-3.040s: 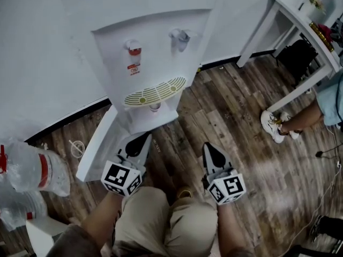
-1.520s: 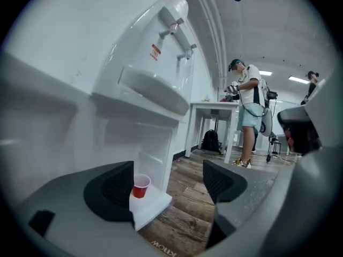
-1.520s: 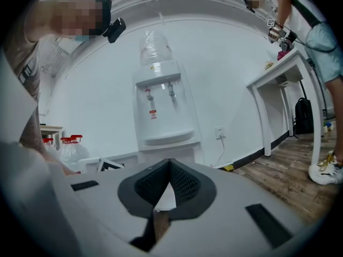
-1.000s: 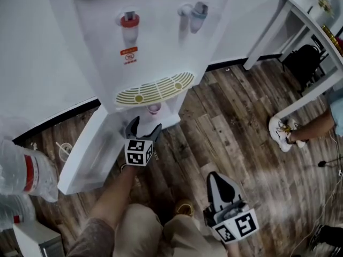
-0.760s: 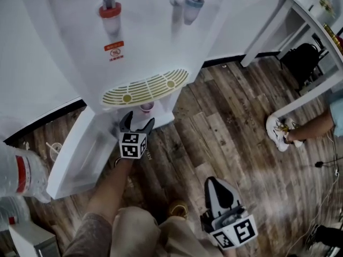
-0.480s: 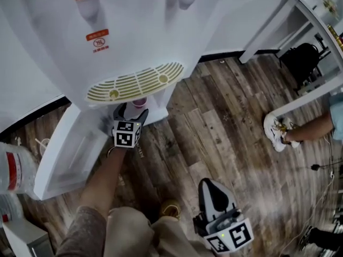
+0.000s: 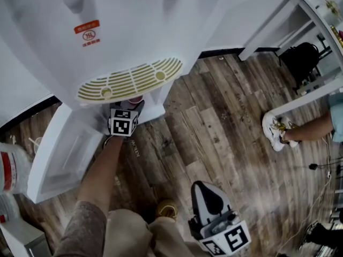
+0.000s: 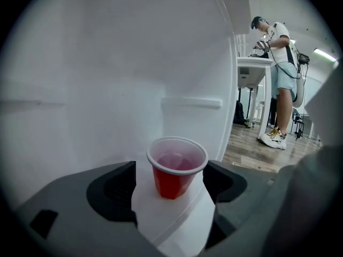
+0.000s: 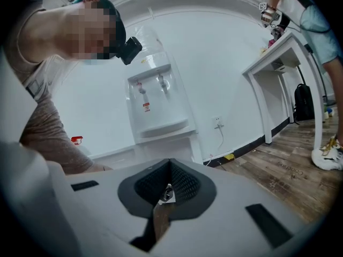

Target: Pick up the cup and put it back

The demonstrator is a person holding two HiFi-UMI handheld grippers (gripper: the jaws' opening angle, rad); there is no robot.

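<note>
Left gripper (image 7: 126, 111) is tucked under the water dispenser (image 7: 134, 31), jaws spread wide. The red cup (image 8: 176, 171) stands upright on the white ledge (image 8: 161, 210) just between the tips, untouched. Best bet: slide slightly deeper, stay level and squeeze gently, since thin plastic likely crumples. Right gripper (image 7: 210, 197) hangs low, jaws pressed together, empty.

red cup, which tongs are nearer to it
Left. The left tongs have the red cup between their open jaws; the right tongs hang shut, far back over the floor.
</note>
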